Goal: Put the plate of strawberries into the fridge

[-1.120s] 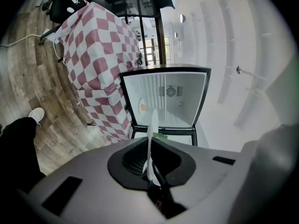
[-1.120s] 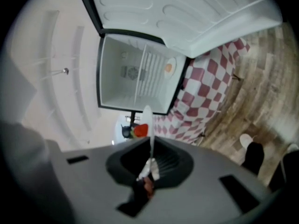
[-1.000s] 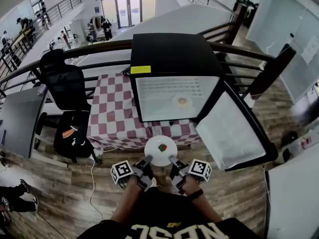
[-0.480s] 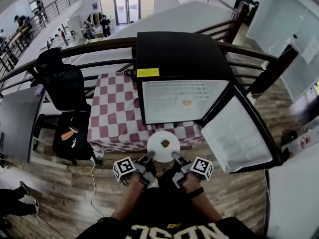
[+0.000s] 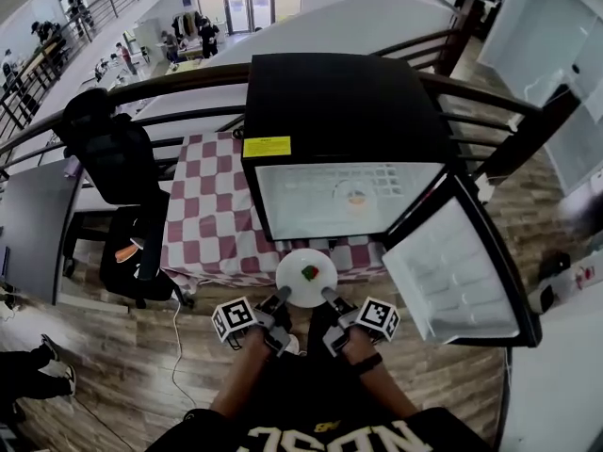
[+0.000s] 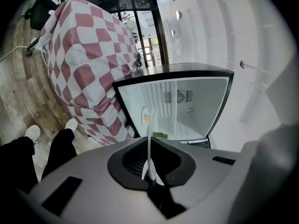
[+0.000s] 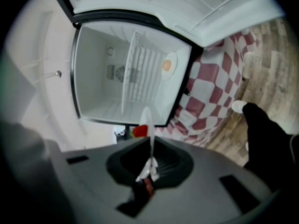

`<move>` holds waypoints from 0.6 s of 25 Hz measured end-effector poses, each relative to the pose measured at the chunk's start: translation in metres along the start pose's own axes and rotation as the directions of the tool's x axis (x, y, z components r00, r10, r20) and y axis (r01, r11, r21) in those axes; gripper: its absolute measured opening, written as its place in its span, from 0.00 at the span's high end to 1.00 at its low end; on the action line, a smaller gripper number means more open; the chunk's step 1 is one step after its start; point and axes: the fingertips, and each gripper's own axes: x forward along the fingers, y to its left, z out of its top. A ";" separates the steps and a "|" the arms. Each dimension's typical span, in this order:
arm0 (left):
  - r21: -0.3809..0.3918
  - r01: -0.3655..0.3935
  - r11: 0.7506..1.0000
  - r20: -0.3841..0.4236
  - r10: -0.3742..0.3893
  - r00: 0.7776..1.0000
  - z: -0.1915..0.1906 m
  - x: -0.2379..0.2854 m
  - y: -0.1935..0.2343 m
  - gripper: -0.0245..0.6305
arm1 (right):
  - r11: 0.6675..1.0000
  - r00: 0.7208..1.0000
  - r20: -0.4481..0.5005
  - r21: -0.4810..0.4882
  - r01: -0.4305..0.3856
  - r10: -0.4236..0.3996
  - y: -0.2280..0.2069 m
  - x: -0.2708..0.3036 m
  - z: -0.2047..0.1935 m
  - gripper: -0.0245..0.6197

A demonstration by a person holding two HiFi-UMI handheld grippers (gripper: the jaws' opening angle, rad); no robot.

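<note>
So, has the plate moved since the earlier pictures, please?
Yes: in the head view the plate is now closer to the lower edge of the open fridge.

claw (image 7: 150, 166) clamped on plate (image 7: 148, 124), open fridge (image 7: 93, 64) ahead

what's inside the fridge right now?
The fridge holds a wire shelf and a small dish with something orange. In the left gripper view the left claw and the strawberry plate cover its near corner.
</note>
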 end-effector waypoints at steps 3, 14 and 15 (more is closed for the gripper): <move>0.019 -0.002 1.000 0.007 0.002 1.000 0.004 0.013 0.003 0.92 | 1.000 1.000 -0.016 -0.004 -0.003 0.003 -0.006 0.009 0.012 0.92; 0.074 -0.031 0.997 -0.002 0.031 1.000 0.025 0.059 0.022 0.92 | 0.999 0.999 -0.045 -0.036 0.026 -0.028 -0.032 0.045 0.047 0.92; 0.073 -0.038 0.997 -0.003 0.038 0.999 0.027 0.063 0.024 0.92 | 0.999 0.999 -0.044 -0.031 0.028 -0.030 -0.035 0.048 0.050 0.92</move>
